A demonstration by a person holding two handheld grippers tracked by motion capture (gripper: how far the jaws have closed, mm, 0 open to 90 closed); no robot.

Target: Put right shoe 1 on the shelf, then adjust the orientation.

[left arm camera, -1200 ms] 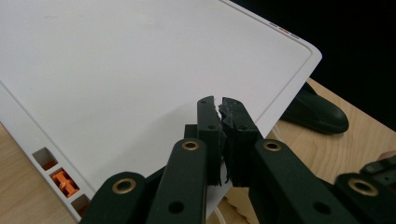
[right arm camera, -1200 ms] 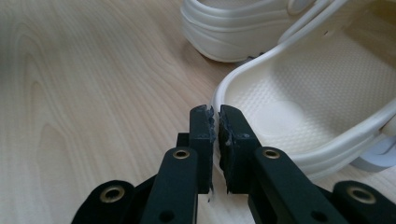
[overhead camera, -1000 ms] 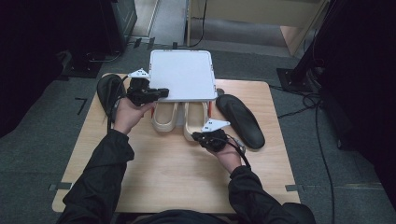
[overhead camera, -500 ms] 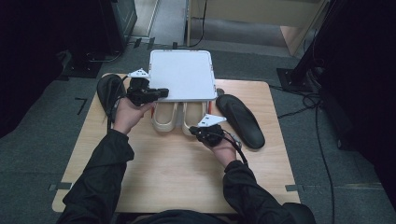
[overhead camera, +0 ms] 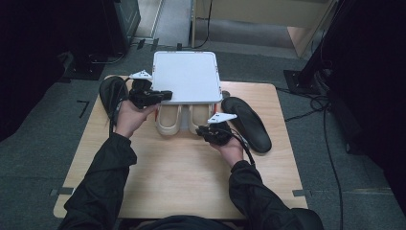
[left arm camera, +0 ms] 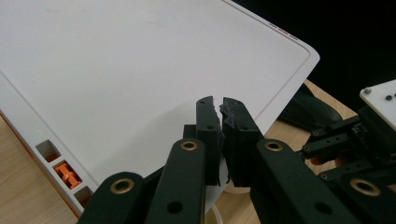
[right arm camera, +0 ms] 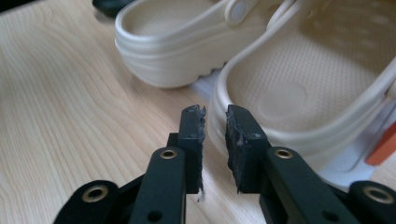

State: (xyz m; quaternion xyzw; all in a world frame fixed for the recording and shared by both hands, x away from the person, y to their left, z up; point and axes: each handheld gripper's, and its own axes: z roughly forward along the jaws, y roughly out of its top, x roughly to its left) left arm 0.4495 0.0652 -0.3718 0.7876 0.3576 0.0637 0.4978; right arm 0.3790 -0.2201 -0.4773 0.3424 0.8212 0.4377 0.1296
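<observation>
**Lid held up, right gripper lines up on the nearer clog**

Here is the left gripper (overhead camera: 165,94), and its jaws are pinched tight on the near edge of the white lid (overhead camera: 186,76) — in the left gripper view the pads meet right over that rim, with the broad white panel spreading away above and to the left of the jaws. That looks like a holding job: keep the lid propped so the box under it is reachable. Just below the jaw tips a sliver of cream shows, likely one of the clogs.

Over to the right gripper (right arm camera: 215,122). Its jaws stand narrowly apart, nothing between them, and the heel wall of the right clog (right arm camera: 299,93) sits just beyond and slightly right of the right-hand jaw. The left clog (right arm camera: 187,42) lies farther ahead, up and left of the tips. From the high view, both clogs poke out heel-first from beneath the lid, side by side.

My read: the gap between the jaws is about right for the thin heel rim, so the next move is probably a short push forward to straddle that wall and clamp. On either side of the box rest black insoles (overhead camera: 246,122), well outside the jaws, perhaps waiting for a later step.
</observation>
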